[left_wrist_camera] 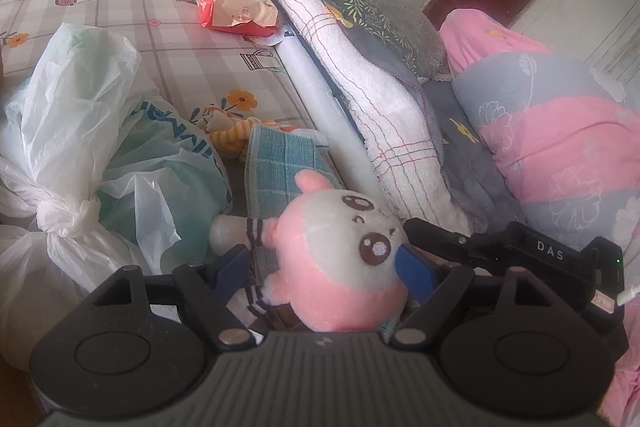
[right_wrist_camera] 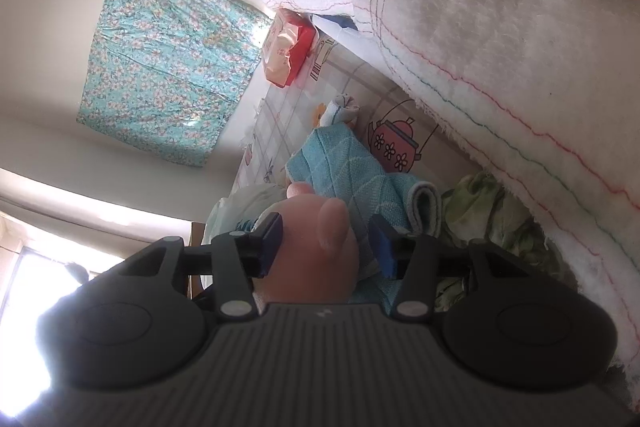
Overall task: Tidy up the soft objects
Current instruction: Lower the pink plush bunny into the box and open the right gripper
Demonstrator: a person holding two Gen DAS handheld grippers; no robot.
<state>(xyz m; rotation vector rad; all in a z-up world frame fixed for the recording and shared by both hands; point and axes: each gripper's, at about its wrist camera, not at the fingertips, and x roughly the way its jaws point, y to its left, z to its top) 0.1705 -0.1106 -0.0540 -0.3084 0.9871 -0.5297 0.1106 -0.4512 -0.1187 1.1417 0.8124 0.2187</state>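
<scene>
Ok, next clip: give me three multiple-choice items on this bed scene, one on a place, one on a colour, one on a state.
1. What does the pink plush toy lie on?
A. a blue checked towel
B. the red packet
C. a wooden chair

2. What colour is the tissue packet on the bed?
A. green
B. red
C. black

3. How is the white plastic bag closed?
A. zipped
C. taped
B. knotted

Answers:
1 A, the blue checked towel shows under and behind the toy.
2 B, its wrapper is red with a pale top.
3 B, its neck is twisted into a knot.
</scene>
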